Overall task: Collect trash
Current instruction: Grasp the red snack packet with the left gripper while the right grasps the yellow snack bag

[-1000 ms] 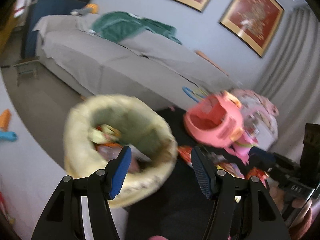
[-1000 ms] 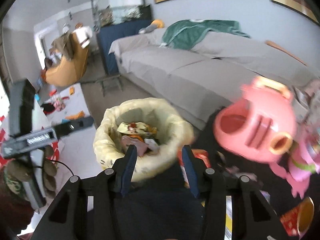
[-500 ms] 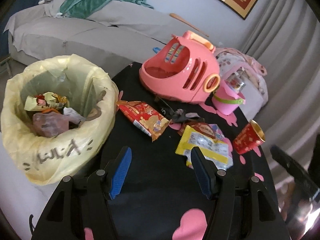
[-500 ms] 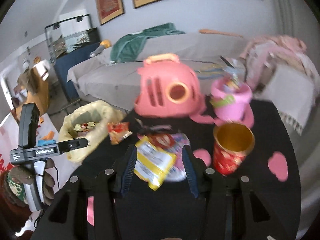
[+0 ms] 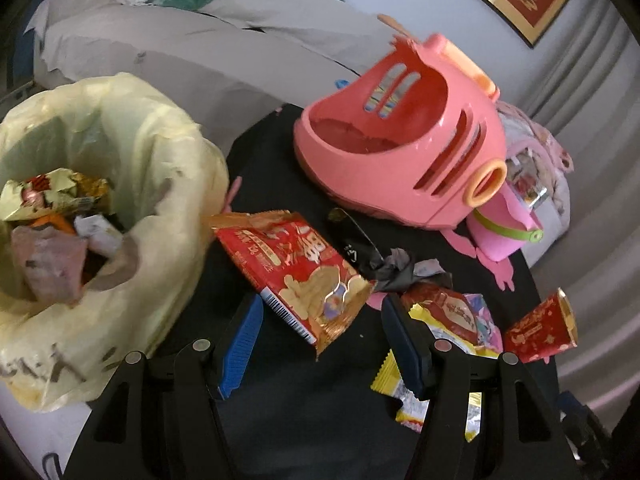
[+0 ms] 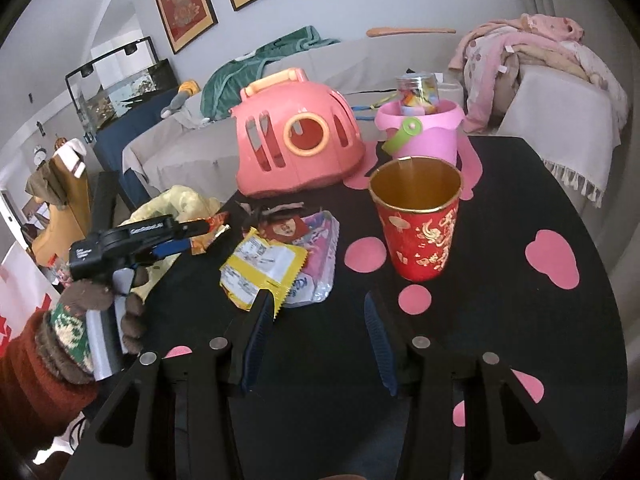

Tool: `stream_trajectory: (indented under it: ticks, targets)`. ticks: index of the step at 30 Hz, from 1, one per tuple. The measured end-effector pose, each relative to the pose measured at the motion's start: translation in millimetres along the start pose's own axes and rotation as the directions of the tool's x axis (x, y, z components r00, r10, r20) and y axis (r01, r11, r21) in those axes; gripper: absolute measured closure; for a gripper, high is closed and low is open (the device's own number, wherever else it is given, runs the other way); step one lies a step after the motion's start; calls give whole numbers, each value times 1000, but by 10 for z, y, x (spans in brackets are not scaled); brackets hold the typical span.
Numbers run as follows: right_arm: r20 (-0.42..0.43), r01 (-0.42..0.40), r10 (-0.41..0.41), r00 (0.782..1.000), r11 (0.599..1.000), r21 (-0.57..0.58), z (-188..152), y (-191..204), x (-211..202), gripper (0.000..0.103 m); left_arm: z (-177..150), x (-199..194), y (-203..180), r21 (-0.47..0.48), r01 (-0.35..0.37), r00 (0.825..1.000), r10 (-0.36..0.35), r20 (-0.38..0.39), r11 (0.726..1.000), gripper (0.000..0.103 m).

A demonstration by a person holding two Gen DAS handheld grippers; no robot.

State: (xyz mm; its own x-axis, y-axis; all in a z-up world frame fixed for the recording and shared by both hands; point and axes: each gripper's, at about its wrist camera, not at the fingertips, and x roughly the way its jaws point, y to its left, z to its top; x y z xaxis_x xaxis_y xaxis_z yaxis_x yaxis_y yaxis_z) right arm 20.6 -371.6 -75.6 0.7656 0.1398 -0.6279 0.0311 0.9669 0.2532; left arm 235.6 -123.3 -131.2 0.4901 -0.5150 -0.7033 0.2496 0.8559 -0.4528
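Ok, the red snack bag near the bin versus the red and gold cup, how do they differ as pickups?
The red snack bag lies flat and crumpled on the black table, torn open; the red cup stands upright, rigid and empty. The bag sits beside the yellow-lined bin, between the open left gripper pads; the cup is farther off, ahead of the open right gripper. Both are red with gold print.

yellow wrapper (image 5: 404,396) partly hidden behind the right finger, trash bag (image 5: 100,208) cut off at frame's left edge

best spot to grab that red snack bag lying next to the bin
Grip the red snack bag at its near barcode corner, coming down from above with the left gripper: it lies flat on the black table, and that edge sits free between the open fingers.
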Motion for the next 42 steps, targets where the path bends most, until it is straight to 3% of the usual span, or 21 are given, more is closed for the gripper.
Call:
stream_trajectory:
  ticks: [4, 7, 10, 15, 23, 29, 33, 38, 42]
  targets:
    - [-4, -4, 4, 1000, 1000, -6, 20, 3, 36, 58, 3, 66, -30, 25, 10, 1000, -10, -27, 1000, 42]
    - [-19, -9, 9, 1000, 1000, -23, 68, 51, 105, 58, 25, 73, -6, 27, 12, 999, -11, -33, 1000, 49]
    - [-32, -33, 31, 999, 997, -66, 135, 173, 191, 58, 62, 68, 83, -14, 21, 999, -22, -50, 1000, 60]
    - [-54, -56, 46, 997, 981, -187, 263, 450, 404, 58, 57, 42, 235, -47, 21, 997, -25, -71, 999, 91]
    - [-126, -126, 94, 988, 953, -275, 508, 664, 906, 58, -315, -414, 256, 55, 68, 990, -61, -125, 996, 93]
    - [-207, -155, 114, 972, 969, -194, 580, 555, 1299, 57, -709, -822, 227, 143, 96, 985, -73, -158, 985, 93]
    - [-262, -208, 160, 952, 964, -167, 331, 615, 1231, 57, -742, -987, 291, 136, 81, 991, -65, -120, 987, 93]
    - [-302, -205, 114, 946, 936, -286, -56, 865, 954, 56, -750, -1033, 318, 124, 90, 991, -76, -107, 988, 93]
    - [-314, -217, 119, 942, 930, -299, -168, 963, 848, 52, -796, -1103, 325, 129, 87, 992, -74, -99, 988, 93]
